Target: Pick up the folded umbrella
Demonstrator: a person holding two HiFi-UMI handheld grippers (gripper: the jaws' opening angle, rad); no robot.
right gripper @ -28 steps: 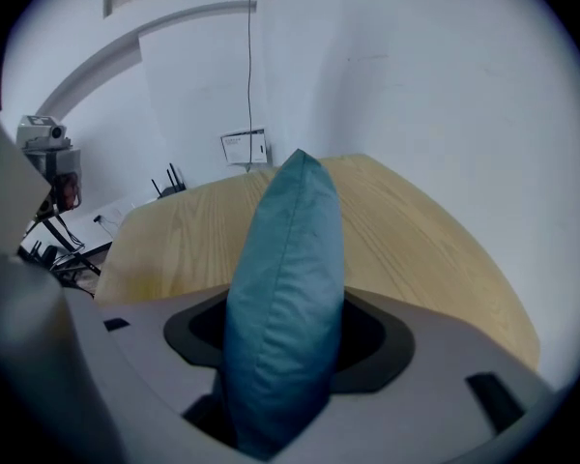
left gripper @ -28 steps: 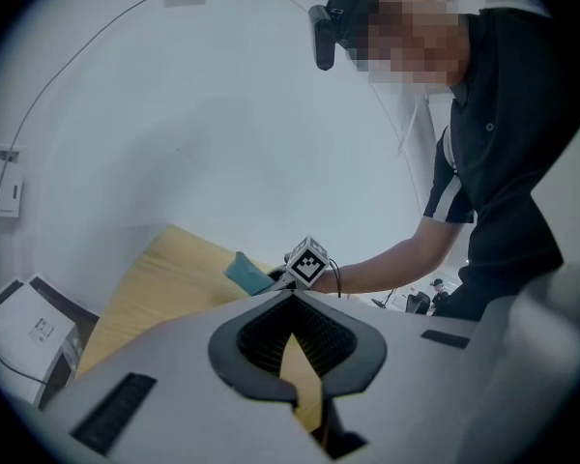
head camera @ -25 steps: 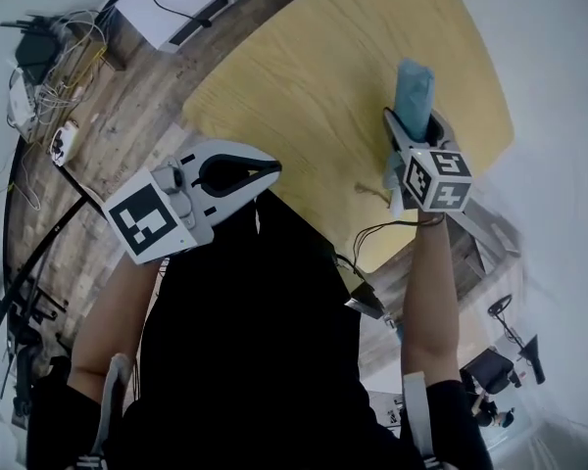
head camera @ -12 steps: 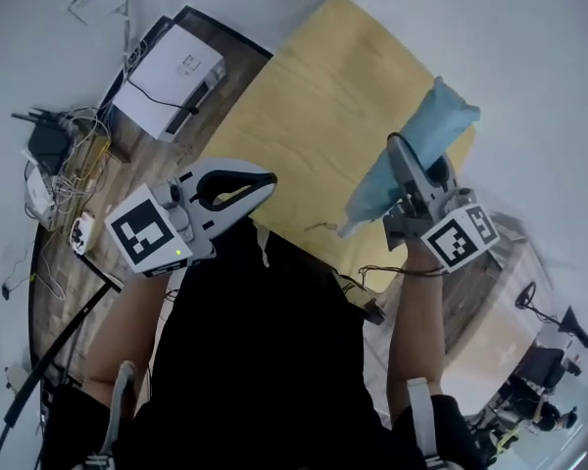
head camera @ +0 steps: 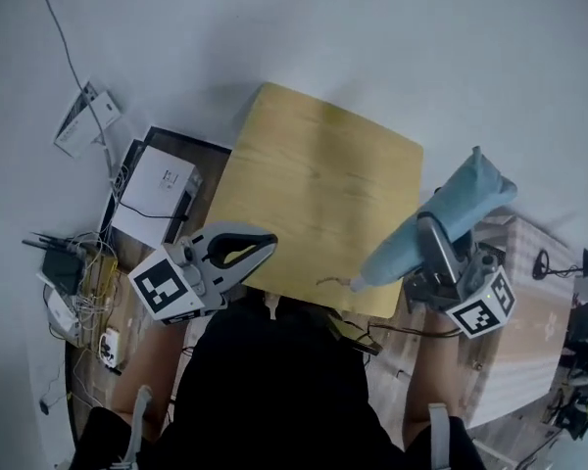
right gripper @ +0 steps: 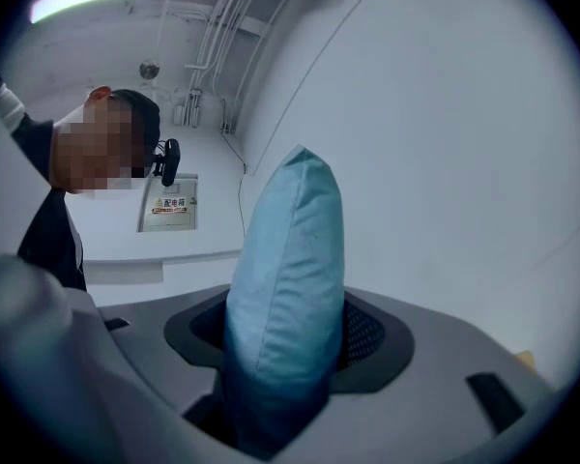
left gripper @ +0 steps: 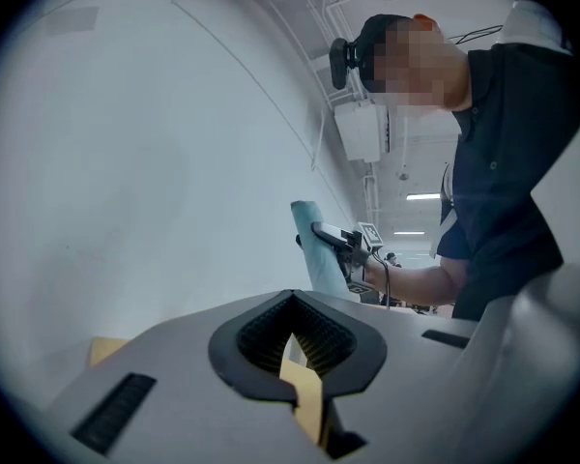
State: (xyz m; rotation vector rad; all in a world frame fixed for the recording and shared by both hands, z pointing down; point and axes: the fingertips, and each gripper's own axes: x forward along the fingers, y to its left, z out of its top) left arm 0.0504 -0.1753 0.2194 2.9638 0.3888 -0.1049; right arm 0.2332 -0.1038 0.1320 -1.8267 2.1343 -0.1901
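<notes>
Umbrella (right gripper: pixel 290 259) between right gripper (right gripper: pixel 288 341) fingers (right gripper: pixel 363 333)

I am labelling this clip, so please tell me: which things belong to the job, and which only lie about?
Job: folded umbrella; right gripper, which holds it.
Only lying about: left gripper, shut and empty; wooden table; white box; cables.

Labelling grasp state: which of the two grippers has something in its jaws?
The right gripper: its jaws clamp the light blue folded umbrella. The left gripper has its jaws shut with nothing between them.
</notes>
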